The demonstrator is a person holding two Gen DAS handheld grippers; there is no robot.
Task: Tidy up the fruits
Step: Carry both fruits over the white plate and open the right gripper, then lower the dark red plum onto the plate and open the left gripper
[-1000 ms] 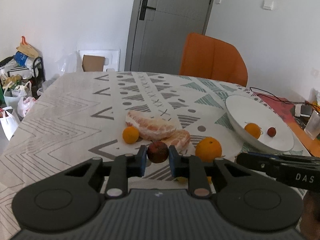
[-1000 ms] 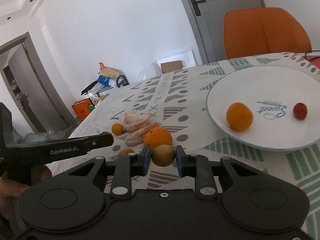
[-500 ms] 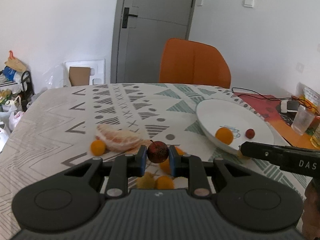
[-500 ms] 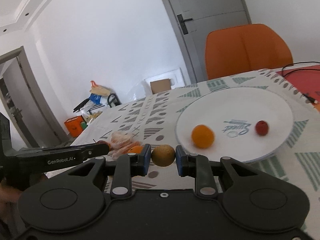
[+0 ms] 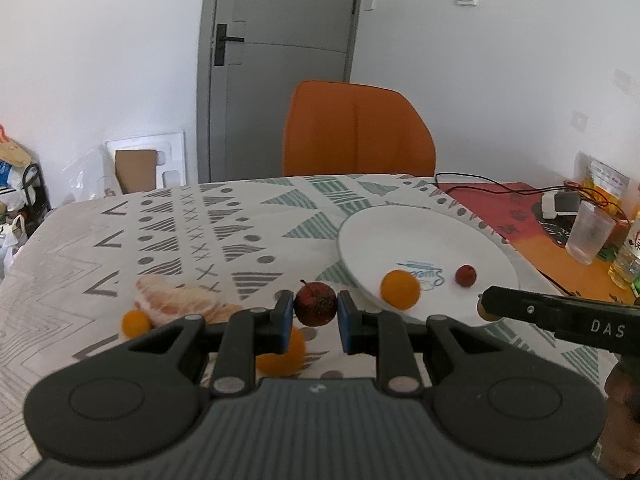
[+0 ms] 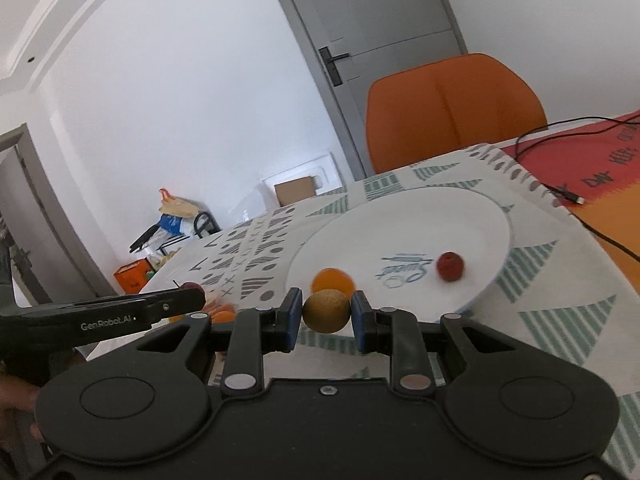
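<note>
Two tools angle slightly downward above the bench: the left tool (image 5: 315, 314) clamps a dark red fruit (image 5: 315, 304), the right tool (image 6: 326, 317) a tan-brown fruit (image 6: 326, 311), beside the white plate (image 6: 472, 216).

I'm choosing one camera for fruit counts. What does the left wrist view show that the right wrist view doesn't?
Left only: peeled citrus segments and a clear cup.

Right only: the brownish fruit whole in the right gripper.

Both: white plate holding a small orange and a red fruit; the left gripper clamps a dark red fruit.
</note>
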